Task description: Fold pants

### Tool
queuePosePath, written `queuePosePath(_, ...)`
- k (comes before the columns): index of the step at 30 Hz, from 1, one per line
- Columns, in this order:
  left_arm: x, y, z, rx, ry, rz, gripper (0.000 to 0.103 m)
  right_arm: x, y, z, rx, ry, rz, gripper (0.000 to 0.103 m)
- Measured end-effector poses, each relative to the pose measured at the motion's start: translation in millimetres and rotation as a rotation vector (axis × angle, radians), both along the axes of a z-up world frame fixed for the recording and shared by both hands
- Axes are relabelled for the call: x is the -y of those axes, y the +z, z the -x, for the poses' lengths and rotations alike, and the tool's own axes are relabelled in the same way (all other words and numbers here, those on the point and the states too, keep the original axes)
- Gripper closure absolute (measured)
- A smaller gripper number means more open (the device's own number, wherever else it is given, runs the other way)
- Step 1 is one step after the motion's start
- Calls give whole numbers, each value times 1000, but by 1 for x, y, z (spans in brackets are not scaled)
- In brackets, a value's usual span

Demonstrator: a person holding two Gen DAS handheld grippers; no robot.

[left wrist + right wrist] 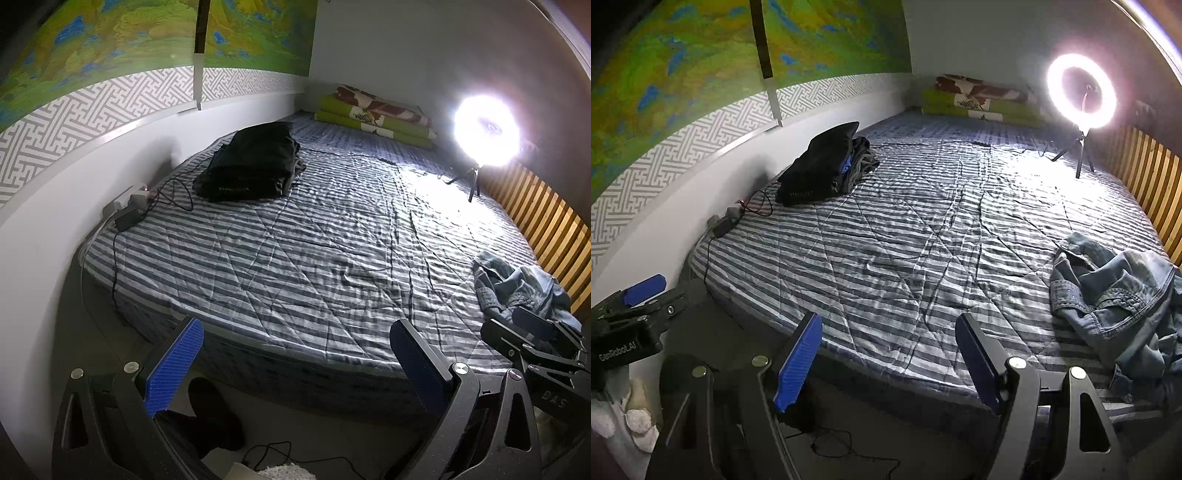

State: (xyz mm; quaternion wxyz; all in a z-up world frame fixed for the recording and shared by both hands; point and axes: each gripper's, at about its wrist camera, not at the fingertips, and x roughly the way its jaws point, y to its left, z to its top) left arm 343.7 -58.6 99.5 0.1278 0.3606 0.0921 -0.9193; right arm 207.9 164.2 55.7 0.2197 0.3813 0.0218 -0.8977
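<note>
A crumpled pair of blue jeans (1115,295) lies bunched at the right near edge of the striped bed (905,240). My right gripper (888,354) hovers over the bed's near edge, just left of the jeans, open with nothing between its blue pads. My left gripper (295,354) hangs further left over the same edge of the bed (295,240), open and empty too. In the left wrist view the jeans (517,288) sit at far right, just behind the right gripper (524,325). The left gripper (646,295) shows at the left edge of the right wrist view.
A stack of folded dark clothes (251,166) (827,166) rests by the wall at far left. A lit ring light on a tripod (1082,92) stands at far right, near a wooden slatted rail (1145,177). Folded blankets (376,114) lie at the far end. A power strip with cables (129,206) sits along the wall.
</note>
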Motion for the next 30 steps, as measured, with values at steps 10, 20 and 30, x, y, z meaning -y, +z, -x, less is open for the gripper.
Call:
queuePosePath(10, 3, 0, 0, 0, -9, -1, 1, -2, 1, 0, 2, -1, 3, 32)
queuePosePath(20, 3, 0, 0, 4, -11, -12, 1, -2, 0, 0, 2, 0, 0, 32)
queuePosePath(30, 5, -5, 5, 14, -21, -18, 1, -7, -8, 2, 11, 5, -3, 32)
